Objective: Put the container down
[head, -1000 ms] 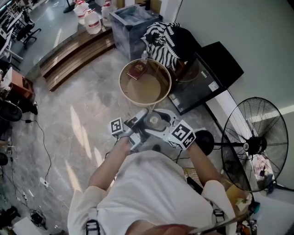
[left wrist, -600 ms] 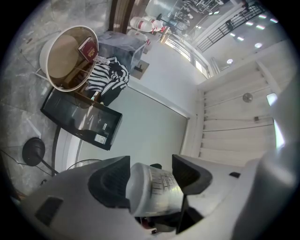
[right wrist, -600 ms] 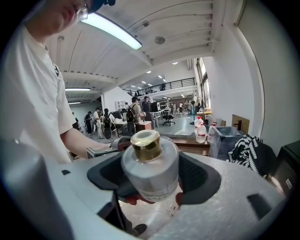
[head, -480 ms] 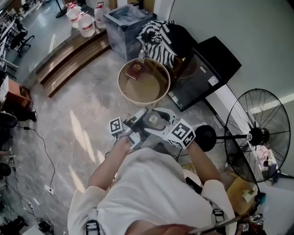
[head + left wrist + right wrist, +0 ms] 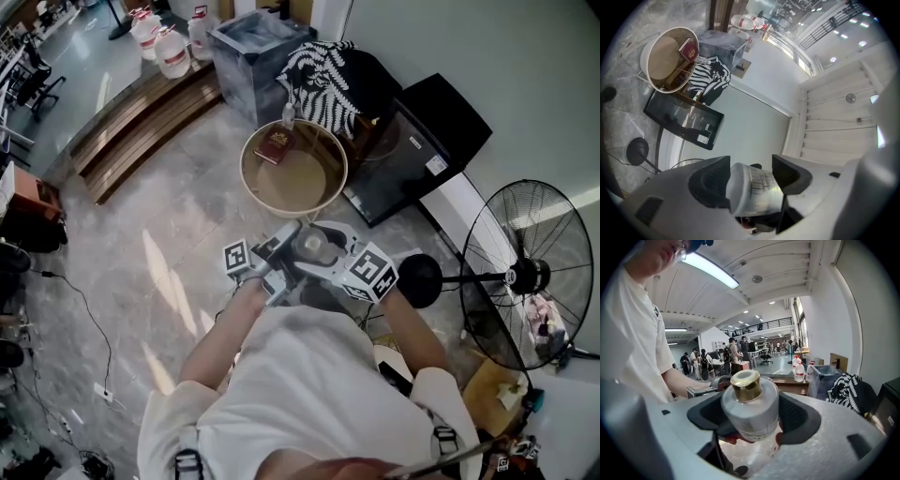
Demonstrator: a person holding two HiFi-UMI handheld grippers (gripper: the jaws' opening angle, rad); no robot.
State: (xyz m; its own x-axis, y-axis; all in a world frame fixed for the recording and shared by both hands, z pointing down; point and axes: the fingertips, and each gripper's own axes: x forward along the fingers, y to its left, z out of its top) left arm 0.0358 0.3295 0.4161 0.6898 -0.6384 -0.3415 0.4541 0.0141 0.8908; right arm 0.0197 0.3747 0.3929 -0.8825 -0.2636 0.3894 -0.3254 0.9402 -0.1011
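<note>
1. Barely anything is changing vs a sec ago: the container (image 5: 312, 246) is still hanging in mid-air over the floor, near the round table (image 5: 300, 184).
2. The left gripper (image 5: 751, 177) & right gripper (image 5: 752, 420) are both staying clamped on it, jaws wide.
3. Prob. the set-down isn't starting yet.

Pale glare is streaking the glossy grey stone floor (image 5: 159, 253) beside the round tan tub (image 5: 302, 186); fisheye edges are warping, darkening.
</note>
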